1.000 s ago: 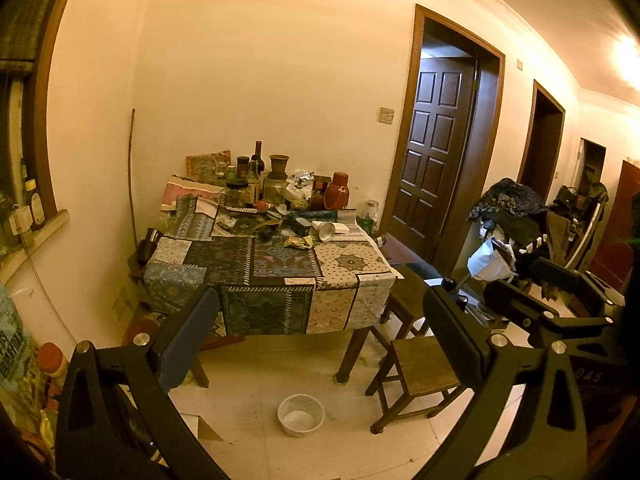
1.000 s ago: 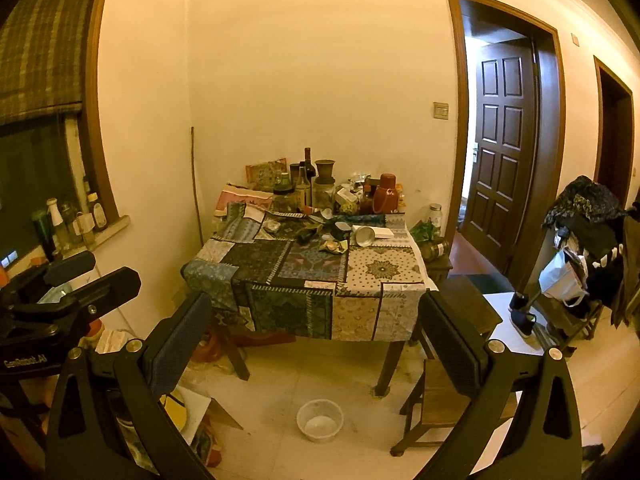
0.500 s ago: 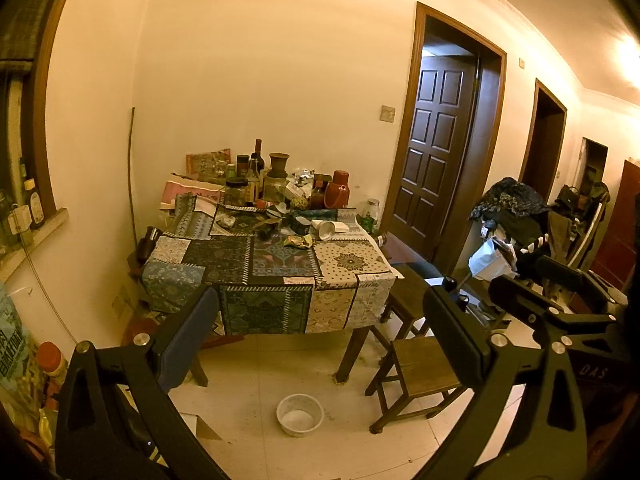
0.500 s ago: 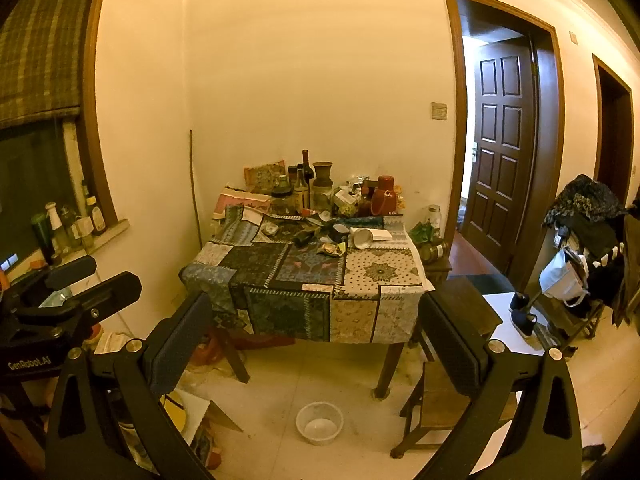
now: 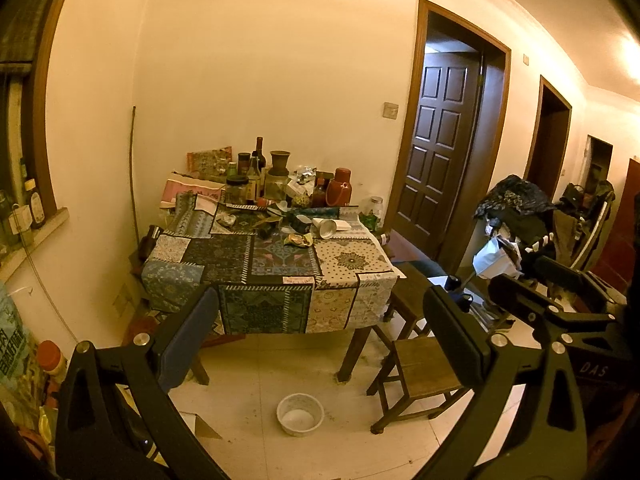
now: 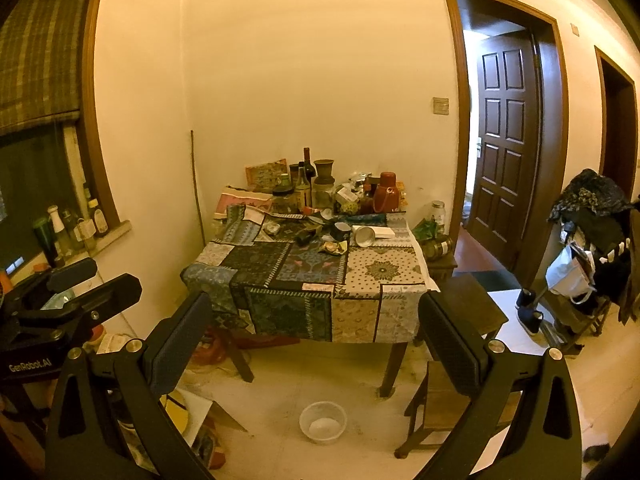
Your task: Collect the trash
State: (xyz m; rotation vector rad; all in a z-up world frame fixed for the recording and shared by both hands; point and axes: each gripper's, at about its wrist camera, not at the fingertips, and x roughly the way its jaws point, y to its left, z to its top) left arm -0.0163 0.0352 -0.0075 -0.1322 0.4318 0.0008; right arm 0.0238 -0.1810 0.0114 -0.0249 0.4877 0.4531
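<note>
White and round, a plastic bowl (image 6: 323, 422) sits on the pale tiled floor (image 6: 280, 392) before the patchwork-clothed bench (image 6: 312, 276); its contents are unclear. Behind it on the bench lie a crumpled yellow wrapper (image 6: 335, 247) and a tipped white paper cup (image 6: 363, 236), with bottles and jars (image 6: 304, 188) beyond. The left gripper (image 5: 320, 332) and right gripper (image 6: 312, 336) hang spread wide, empty, well short of the bench.

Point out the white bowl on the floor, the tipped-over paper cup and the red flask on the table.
white bowl (image 6: 322, 424): right wrist view, inside bottom.
paper cup (image 6: 363, 235): right wrist view, open mouth.
red flask (image 5: 341, 190): left wrist view, body.
</note>
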